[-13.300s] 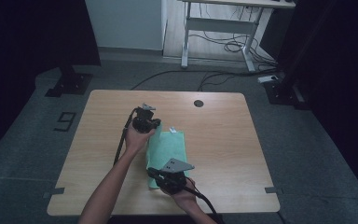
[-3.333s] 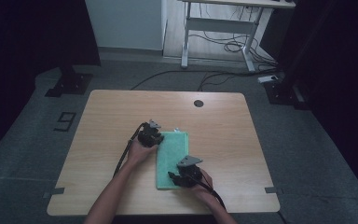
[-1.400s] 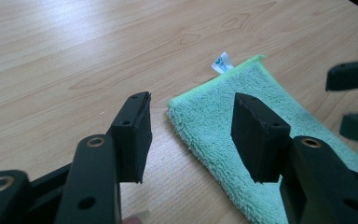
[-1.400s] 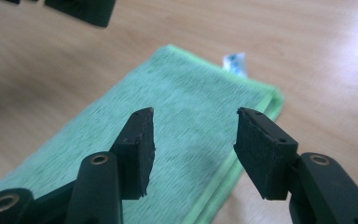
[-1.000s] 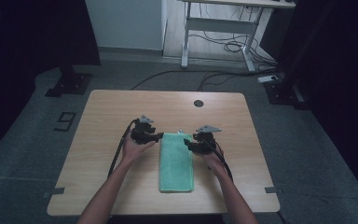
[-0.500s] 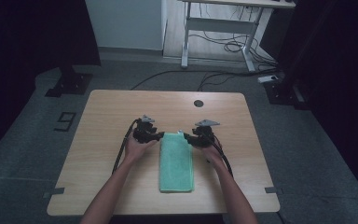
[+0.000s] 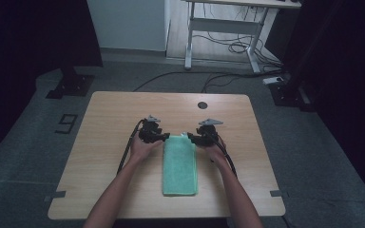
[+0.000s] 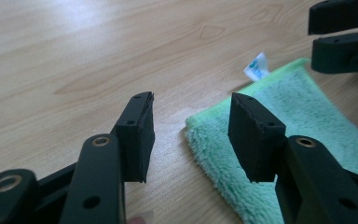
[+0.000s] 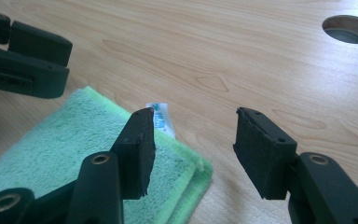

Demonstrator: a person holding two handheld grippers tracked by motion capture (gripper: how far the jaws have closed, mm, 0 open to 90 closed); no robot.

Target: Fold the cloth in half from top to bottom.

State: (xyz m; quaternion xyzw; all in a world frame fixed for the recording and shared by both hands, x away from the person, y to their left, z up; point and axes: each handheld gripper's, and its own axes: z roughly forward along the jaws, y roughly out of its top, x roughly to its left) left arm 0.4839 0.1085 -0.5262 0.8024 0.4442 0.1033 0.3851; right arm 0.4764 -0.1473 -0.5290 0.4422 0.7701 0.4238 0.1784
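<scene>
Folded green towel (image 7: pixel 180 164) lay flat mid-tabletop (image 7: pixel 114 109). Left tool (image 8: pixel 189 135) and right tool (image 9: pixel 193 149) were both spread, empty, at its far corners. Risk: pinching only the top layer, so the fold slips apart.

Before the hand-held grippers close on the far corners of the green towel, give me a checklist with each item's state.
1. Left hand-held gripper jaws open, nothing between the pads: ok.
2. Right hand-held gripper jaws open: ok.
3. Green towel folded, lying flat on the table: ok.
4. Left jaws straddling the towel's corner: ok.
5. Right jaws straddling its corner: ok.
6. Both layers within the jaws' reach: cannot tell.
</scene>
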